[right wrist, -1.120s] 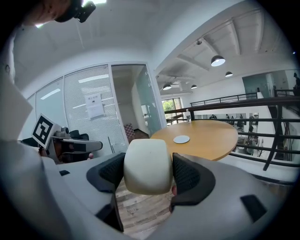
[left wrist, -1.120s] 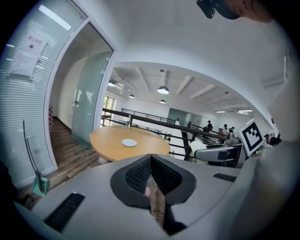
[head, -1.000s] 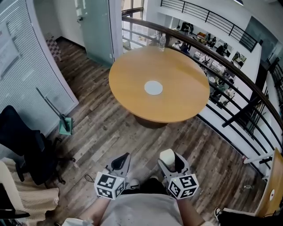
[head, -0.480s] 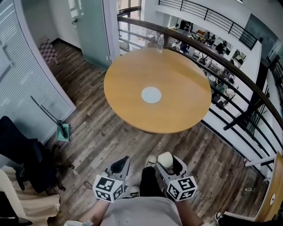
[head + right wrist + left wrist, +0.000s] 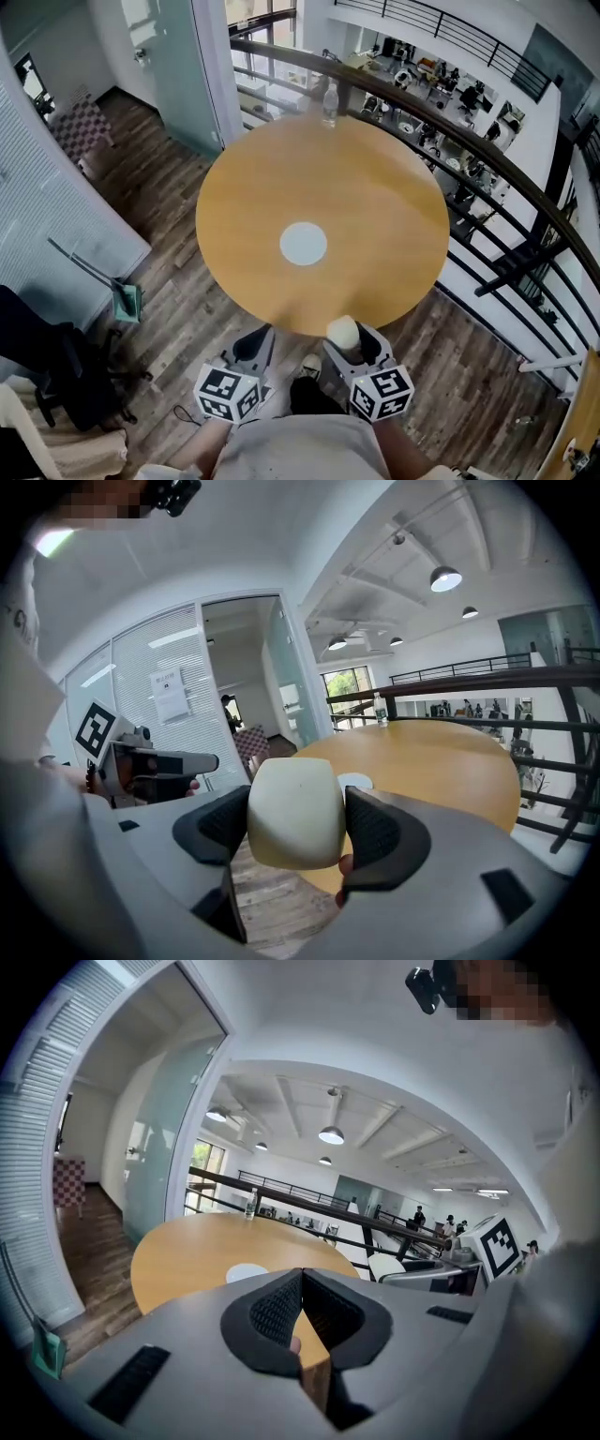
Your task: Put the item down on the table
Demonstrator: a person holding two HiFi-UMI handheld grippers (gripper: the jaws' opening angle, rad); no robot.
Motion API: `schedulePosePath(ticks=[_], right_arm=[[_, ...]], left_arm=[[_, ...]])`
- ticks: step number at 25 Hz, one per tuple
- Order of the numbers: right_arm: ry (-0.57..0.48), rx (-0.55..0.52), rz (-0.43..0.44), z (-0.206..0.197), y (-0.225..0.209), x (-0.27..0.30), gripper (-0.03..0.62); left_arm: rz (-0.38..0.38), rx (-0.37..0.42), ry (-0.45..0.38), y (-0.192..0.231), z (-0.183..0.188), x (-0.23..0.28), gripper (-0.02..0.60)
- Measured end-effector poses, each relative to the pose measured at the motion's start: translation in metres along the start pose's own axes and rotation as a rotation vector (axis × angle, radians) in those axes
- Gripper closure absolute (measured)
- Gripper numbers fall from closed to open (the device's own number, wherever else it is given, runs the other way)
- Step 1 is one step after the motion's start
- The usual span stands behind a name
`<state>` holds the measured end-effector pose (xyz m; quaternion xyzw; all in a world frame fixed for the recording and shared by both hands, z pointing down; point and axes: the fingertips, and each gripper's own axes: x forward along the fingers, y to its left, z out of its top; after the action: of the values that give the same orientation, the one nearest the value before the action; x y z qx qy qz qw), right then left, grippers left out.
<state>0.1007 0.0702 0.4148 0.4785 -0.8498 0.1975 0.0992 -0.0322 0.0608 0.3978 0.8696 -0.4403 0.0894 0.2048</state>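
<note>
A cream rounded block [image 5: 292, 810] sits clamped between the jaws of my right gripper [image 5: 294, 819]; in the head view the block [image 5: 342, 333] hangs just at the near edge of the round wooden table [image 5: 375, 216]. My right gripper [image 5: 344, 339] is shut on it. Left of it my left gripper [image 5: 253, 345] is held over the wood floor, its jaws pressed together with nothing between them, as the left gripper view [image 5: 300, 1309] shows. A white disc [image 5: 303, 244] lies at the table's middle.
A clear water bottle [image 5: 330, 103] stands at the table's far edge. A dark curved railing [image 5: 487, 159] runs behind and right of the table, with a drop beyond. Glass partition and blinds stand left; a dustpan [image 5: 125, 302] and black chair [image 5: 47, 356] sit on the floor left.
The table has come nearer: both grippers, once well short of it over the floor, now sit at its near edge. The right gripper still holds the block.
</note>
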Motion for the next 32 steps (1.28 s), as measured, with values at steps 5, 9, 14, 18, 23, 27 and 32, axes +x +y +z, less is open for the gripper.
schedulePosePath(ticks=[5, 9, 14, 18, 23, 27, 32], right_arm=[[0.013, -0.012, 0.026, 0.026, -0.049, 0.023, 0.278], [0.047, 0.003, 0.029, 0.028, -0.068, 0.04, 0.278], [0.072, 0.003, 0.035, 0.029, -0.073, 0.057, 0.278], [0.078, -0.001, 0.002, 0.036, -0.077, 0.068, 0.278], [0.085, 0.013, -0.041, 0.046, -0.083, 0.085, 0.278], [0.086, 0.015, -0.058, 0.054, -0.09, 0.101, 0.278], [0.112, 0.005, -0.062, 0.06, -0.096, 0.131, 0.278]], left_arm=[[-0.002, -0.013, -0.025, -0.005, 0.034, 0.052, 0.56], [0.027, -0.023, -0.011, 0.005, 0.038, 0.07, 0.56], [0.044, -0.033, 0.006, 0.023, 0.043, 0.09, 0.56], [0.042, 0.005, 0.027, 0.033, 0.05, 0.104, 0.56], [0.012, 0.027, 0.053, 0.049, 0.056, 0.114, 0.56], [0.0, 0.03, 0.069, 0.063, 0.061, 0.126, 0.56], [-0.012, 0.043, 0.087, 0.082, 0.066, 0.141, 0.56]])
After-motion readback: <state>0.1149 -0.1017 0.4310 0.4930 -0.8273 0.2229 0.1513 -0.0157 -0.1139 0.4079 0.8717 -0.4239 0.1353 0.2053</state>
